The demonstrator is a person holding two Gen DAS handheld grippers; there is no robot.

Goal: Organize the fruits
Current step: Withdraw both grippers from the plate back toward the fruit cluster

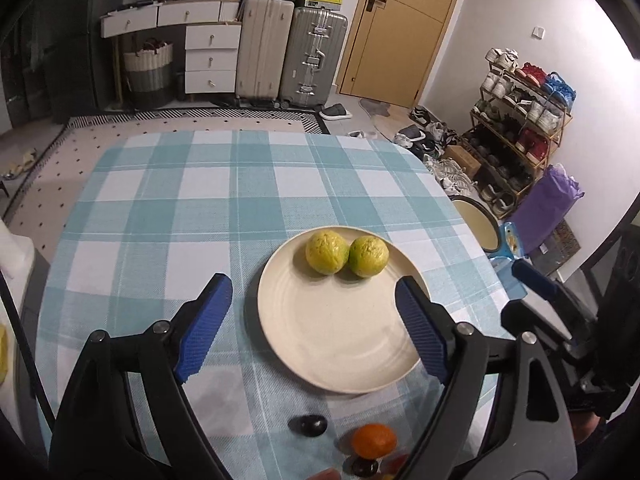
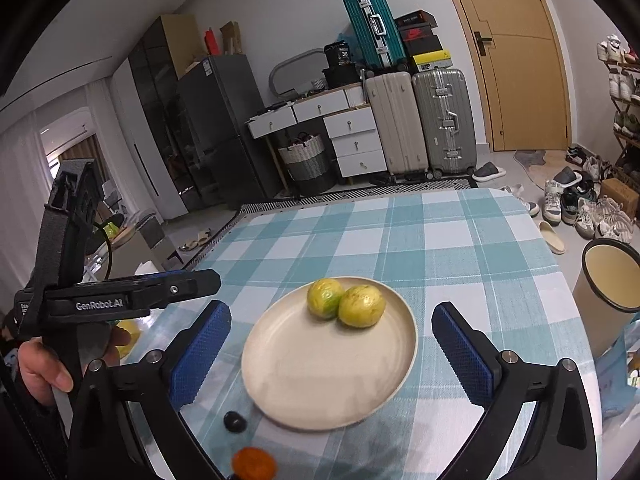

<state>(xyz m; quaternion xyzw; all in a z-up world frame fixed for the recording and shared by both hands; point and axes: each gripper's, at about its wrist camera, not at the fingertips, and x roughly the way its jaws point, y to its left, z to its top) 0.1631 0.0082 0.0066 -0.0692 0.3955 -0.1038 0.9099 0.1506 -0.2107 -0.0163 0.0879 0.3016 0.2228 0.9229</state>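
**Fruit on plate, both grippers open**

Left gripper [image 1: 314, 328]: hovering over the near-left part of the plate [image 1: 340, 344], jaws spread wide, holding nothing. Right gripper [image 2: 332, 358]: hanging above the same plate, jaws likewise apart and empty. Two yellow-green fruits [image 1: 346, 254] are sitting on the plate's far side, touching each other. An orange fruit [image 1: 374, 440] and a dark fruit [image 1: 308, 426] are lying on the checked desk [image 1: 200, 220] just in front of the plate's near rim.
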